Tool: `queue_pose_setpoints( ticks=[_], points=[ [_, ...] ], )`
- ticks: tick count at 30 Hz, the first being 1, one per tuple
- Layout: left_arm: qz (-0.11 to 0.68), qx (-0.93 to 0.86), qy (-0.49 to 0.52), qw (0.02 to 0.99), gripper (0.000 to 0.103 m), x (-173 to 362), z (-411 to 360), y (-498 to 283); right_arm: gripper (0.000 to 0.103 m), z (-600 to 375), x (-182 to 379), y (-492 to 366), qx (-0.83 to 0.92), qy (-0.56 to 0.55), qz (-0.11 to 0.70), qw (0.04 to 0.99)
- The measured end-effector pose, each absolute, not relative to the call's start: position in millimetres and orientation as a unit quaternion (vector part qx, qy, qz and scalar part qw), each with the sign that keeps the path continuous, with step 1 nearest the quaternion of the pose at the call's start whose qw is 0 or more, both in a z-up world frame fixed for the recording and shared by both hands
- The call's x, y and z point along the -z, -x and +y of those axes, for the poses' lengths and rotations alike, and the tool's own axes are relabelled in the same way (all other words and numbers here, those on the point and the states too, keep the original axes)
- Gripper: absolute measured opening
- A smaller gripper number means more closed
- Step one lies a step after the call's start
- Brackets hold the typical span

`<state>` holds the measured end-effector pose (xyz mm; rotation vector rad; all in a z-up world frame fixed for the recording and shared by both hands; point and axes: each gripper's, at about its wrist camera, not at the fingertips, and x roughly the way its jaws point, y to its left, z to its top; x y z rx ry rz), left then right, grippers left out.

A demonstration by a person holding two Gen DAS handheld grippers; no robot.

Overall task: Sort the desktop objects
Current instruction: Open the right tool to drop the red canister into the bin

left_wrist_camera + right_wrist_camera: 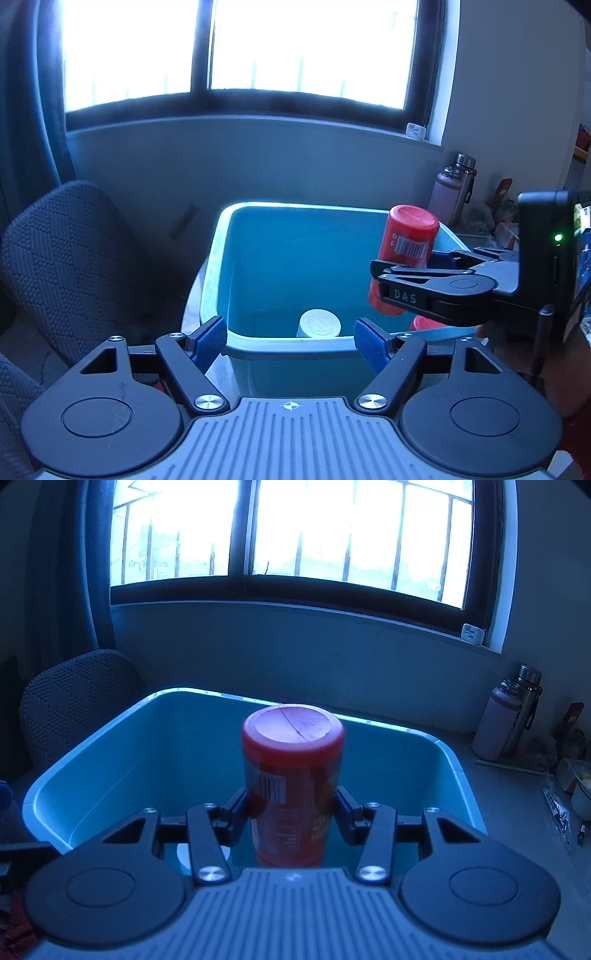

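my right gripper (291, 808) clenched on red canister (291, 775), frame centre, above teal bin (110, 738) (white lid (319, 324) inside). left gripper (290, 341) released, lower centre.

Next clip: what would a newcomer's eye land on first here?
First the red canister, clamped upright in the right tongs above the open teal bin. Next, the bright window behind. In the left wrist view, the left tongs hang open and empty at the bin's near rim, with a white-lidded container on the bin floor.
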<state>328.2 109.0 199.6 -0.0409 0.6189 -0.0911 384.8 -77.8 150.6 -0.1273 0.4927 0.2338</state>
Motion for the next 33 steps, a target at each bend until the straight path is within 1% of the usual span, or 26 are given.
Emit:
queue_pose_setpoints(
  ticks=[13, 14, 15, 16, 17, 18, 25, 33],
  points=[
    [0.313, 0.064, 0.025, 0.947, 0.078, -190.9, 116.2, -345.5, 0.049, -70.1, -147.0, -400.7, -0.098, 0.063, 0.281, 0.953],
    [0.312, 0.062, 0.026, 0.948, 0.078, -191.0, 116.8, -345.2, 0.053, -68.7, -146.7, -402.8, -0.100, 0.066, 0.289, 0.950],
    [0.313, 0.060, 0.027, 0.948, 0.078, -191.3, 116.8, -344.5, 0.062, -66.9, -146.7, -403.6, -0.103, 0.070, 0.292, 0.948],
    [0.312, 0.059, 0.028, 0.948, 0.078, -191.7, 117.4, -344.4, 0.066, -65.1, -147.6, -401.4, -0.103, 0.077, 0.285, 0.950],
    [0.311, 0.059, 0.030, 0.948, 0.078, -191.9, 118.4, -344.1, 0.077, -63.7, -149.1, -397.7, -0.099, 0.083, 0.273, 0.953],
    [0.310, 0.058, 0.031, 0.948, 0.078, -191.7, 119.4, -343.6, 0.084, -62.8, -150.8, -394.6, -0.096, 0.086, 0.264, 0.956],
    [0.307, 0.049, 0.036, 0.950, 0.078, -191.2, 123.2, -341.0, 0.085, -67.7, -162.3, -380.1, -0.082, 0.085, 0.238, 0.964],
    [0.296, 0.036, 0.039, 0.954, 0.078, -196.5, 119.8, -325.1, 0.085, -94.9, -173.5, -349.5, -0.062, 0.053, 0.206, 0.975]
  ],
)
